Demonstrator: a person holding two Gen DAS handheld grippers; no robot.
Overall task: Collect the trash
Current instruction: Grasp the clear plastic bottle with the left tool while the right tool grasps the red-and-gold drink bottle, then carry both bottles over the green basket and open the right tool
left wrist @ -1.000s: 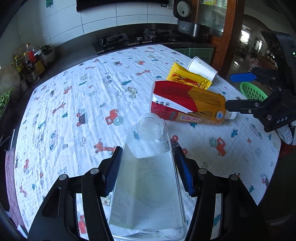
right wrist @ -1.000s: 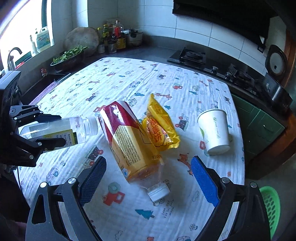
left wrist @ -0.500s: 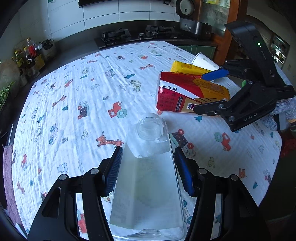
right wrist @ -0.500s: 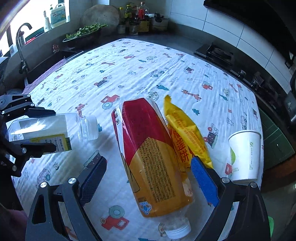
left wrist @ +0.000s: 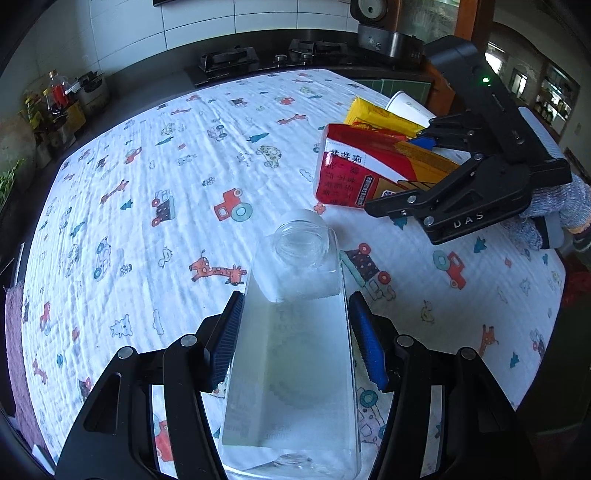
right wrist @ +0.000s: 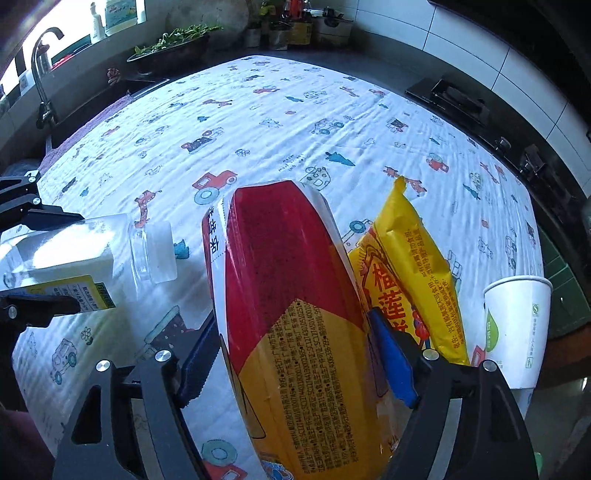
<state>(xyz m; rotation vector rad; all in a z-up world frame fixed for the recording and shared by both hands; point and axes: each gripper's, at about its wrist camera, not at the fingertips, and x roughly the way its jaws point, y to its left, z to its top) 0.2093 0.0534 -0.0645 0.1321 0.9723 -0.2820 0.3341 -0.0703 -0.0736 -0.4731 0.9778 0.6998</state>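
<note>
My left gripper (left wrist: 295, 299) is shut on a clear, uncapped plastic bottle (left wrist: 295, 350), held tilted above the table; the right wrist view shows this bottle (right wrist: 85, 254) at the left. A large red and yellow labelled bottle (right wrist: 288, 277) lies on the patterned cloth. My right gripper (right wrist: 295, 350) straddles its lower half, the jaws closing, with both blue pads against its sides. From the left wrist view that gripper (left wrist: 393, 177) clamps the labelled bottle (left wrist: 351, 173) from the right. A yellow snack packet (right wrist: 410, 258) lies right beside it. A white paper cup (right wrist: 513, 325) stands upside down near the table's right edge.
A white cloth with cartoon vehicles (left wrist: 166, 166) covers the table. A gas hob (left wrist: 229, 59) and a dark pot (left wrist: 384, 35) stand on the counter behind. A sink tap (right wrist: 40, 74) and a bowl of greens (right wrist: 173, 44) line the far counter. A gloved hand (left wrist: 554, 206) holds the right gripper.
My right gripper came down and forward over the red and yellow bottle, and its jaws narrowed onto the bottle's sides. The left gripper kept holding the clear bottle almost still.
</note>
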